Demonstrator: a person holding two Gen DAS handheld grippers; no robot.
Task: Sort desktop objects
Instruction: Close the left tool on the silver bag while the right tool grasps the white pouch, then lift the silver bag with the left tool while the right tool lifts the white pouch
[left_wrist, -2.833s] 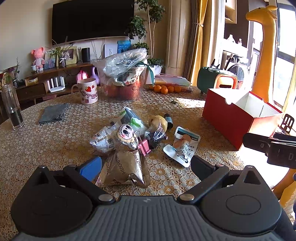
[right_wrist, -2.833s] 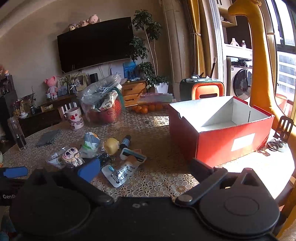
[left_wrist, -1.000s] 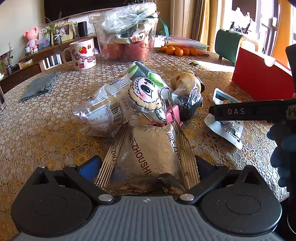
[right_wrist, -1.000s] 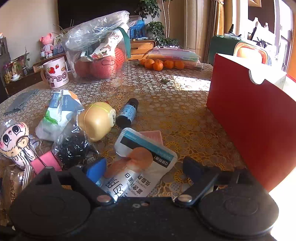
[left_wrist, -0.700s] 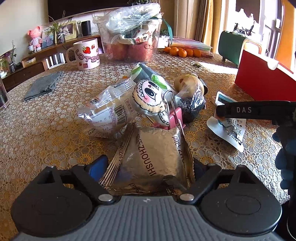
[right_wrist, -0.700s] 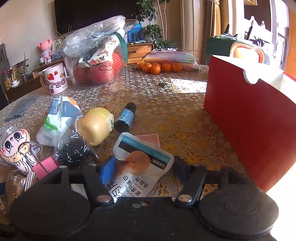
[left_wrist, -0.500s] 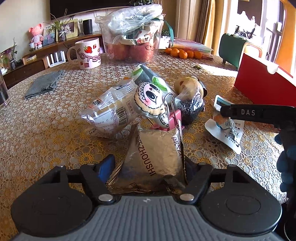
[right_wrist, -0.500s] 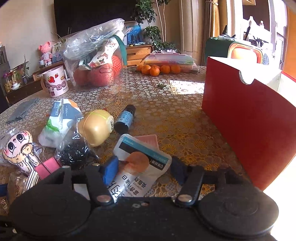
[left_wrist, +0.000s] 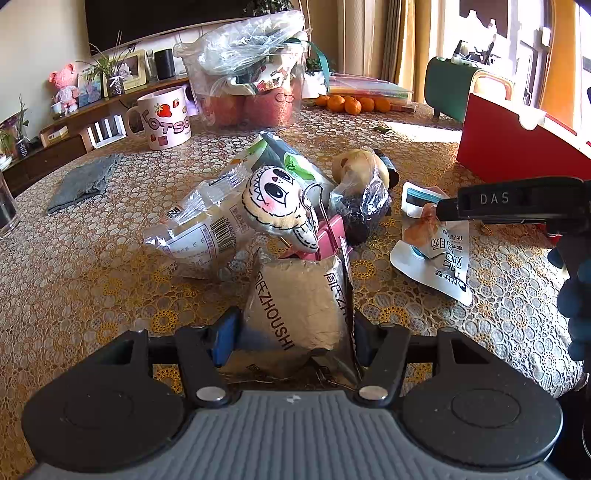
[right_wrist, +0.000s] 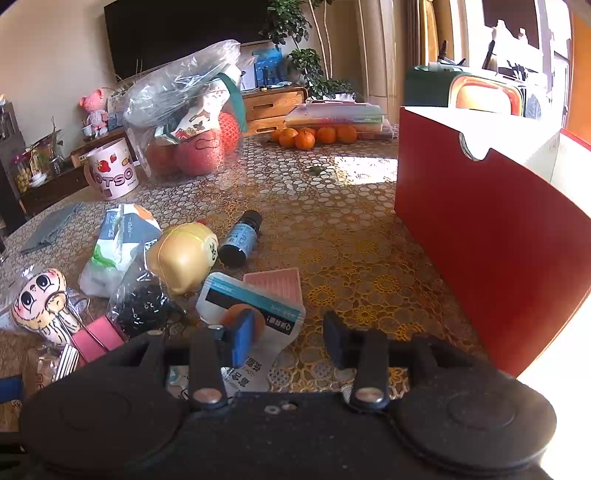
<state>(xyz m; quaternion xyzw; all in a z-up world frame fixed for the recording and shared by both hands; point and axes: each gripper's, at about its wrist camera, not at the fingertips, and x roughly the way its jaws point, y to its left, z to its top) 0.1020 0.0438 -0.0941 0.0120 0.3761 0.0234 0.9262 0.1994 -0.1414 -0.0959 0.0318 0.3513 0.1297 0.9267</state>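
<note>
In my left hand, my left tool (left_wrist: 293, 334) sits low in the centre of the left wrist view. Its jaws are closing, and a silver foil snack packet (left_wrist: 299, 306) stands between them, with the blue pad (left_wrist: 226, 334) against its left edge and the dark pad against its right. The packet rests on the worktop (left_wrist: 92, 280), which has a gold lace cloth.

Just behind the packet, mid-frame, lies a pink binder clip (left_wrist: 328, 236), touching a flat cartoon face toy (left_wrist: 277, 206) and a clear wrapped packet with a barcode (left_wrist: 207, 232). To the right of these is a small bag of black beads (left_wrist: 364, 210) with a yellow round toy (left_wrist: 354, 164) behind it.

At the right edge of that view my right tool (left_wrist: 439, 214) reaches in as a dark bar, its tip on a white pouch with an orange picture (left_wrist: 439, 254).

In the right wrist view, the right tool (right_wrist: 286, 338) is at lower centre. Its jaws stand part way closed. The blue pad (right_wrist: 242, 336) lies over the white pouch (right_wrist: 255, 314), while the dark pad on the right is off the pouch over bare cloth, so I cannot tell whether the pouch is gripped. A pink card (right_wrist: 275, 282) peeks from behind the pouch, and a small dark bottle with a blue label (right_wrist: 240, 238) lies on its side beyond it.

A red open box (right_wrist: 480, 229) fills the right side. A strawberry mug (right_wrist: 110, 173), a clear bag of apples (right_wrist: 192, 122) and oranges (right_wrist: 306, 136) stand at the far side.
</note>
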